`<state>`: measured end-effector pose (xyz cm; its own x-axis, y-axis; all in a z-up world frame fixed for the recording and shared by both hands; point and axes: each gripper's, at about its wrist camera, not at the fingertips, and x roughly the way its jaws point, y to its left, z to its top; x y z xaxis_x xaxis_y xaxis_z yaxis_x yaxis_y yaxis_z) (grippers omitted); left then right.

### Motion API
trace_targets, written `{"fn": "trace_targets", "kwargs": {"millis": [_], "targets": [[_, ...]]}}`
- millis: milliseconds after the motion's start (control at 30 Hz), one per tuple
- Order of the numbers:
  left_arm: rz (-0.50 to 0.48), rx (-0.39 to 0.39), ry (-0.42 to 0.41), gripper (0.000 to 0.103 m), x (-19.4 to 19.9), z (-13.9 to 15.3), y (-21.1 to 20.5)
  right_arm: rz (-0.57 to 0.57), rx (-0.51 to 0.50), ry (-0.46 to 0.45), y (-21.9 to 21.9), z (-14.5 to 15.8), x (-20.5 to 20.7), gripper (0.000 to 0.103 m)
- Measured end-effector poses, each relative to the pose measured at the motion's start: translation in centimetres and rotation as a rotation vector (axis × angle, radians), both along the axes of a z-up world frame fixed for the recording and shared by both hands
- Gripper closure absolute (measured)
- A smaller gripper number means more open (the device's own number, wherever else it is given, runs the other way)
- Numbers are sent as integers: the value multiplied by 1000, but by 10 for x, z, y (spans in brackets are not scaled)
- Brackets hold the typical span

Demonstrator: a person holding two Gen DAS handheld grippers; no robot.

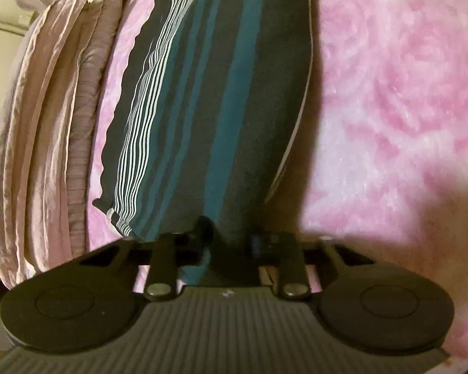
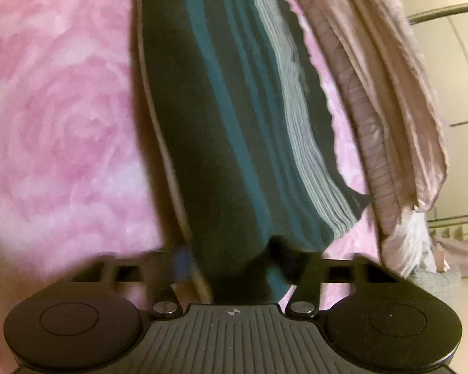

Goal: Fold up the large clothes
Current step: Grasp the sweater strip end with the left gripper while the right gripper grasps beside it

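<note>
A dark garment (image 1: 221, 93) with teal bands and thin white stripes lies stretched out as a long folded strip on a pink fluffy blanket (image 1: 390, 93). My left gripper (image 1: 229, 240) is shut on the near end of it, and the cloth bunches up between the fingers. In the right wrist view the same garment (image 2: 234, 109) runs away from the camera. My right gripper (image 2: 240, 258) is shut on its near edge, with dark and teal cloth gathered between its fingers. Both views are a little blurred.
A pile of mauve crumpled bedding (image 1: 46, 124) lies along the garment's striped side, seen also as mauve bedding (image 2: 374, 109) in the right wrist view. The pink blanket (image 2: 62, 109) spreads wide on the other side. Pale cupboard doors (image 2: 452, 62) stand beyond the bedding.
</note>
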<state>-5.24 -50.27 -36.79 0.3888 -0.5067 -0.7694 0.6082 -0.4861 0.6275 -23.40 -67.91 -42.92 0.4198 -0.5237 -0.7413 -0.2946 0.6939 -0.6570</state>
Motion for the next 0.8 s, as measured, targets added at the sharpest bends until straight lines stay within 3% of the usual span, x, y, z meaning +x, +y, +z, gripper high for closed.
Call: {"fn": "trace_targets", "kwargs": {"millis": [133,267,467,667,800], "targets": [[24,23,55,96,1,21,1,-27,45,1,-4,19,-4,91],[37,33,125,97,-6,54,9,-18,56,16,3,49,-20,92],[39,75,343,97,-72,105,49,-71,98,110,47,81,-90,92],[14,166,518,97,-150,119,98,-148,129,184,88,87,-163,92],[52,206,545,92,-175,108,101,-175,144,190,94,69,-187,89]]}}
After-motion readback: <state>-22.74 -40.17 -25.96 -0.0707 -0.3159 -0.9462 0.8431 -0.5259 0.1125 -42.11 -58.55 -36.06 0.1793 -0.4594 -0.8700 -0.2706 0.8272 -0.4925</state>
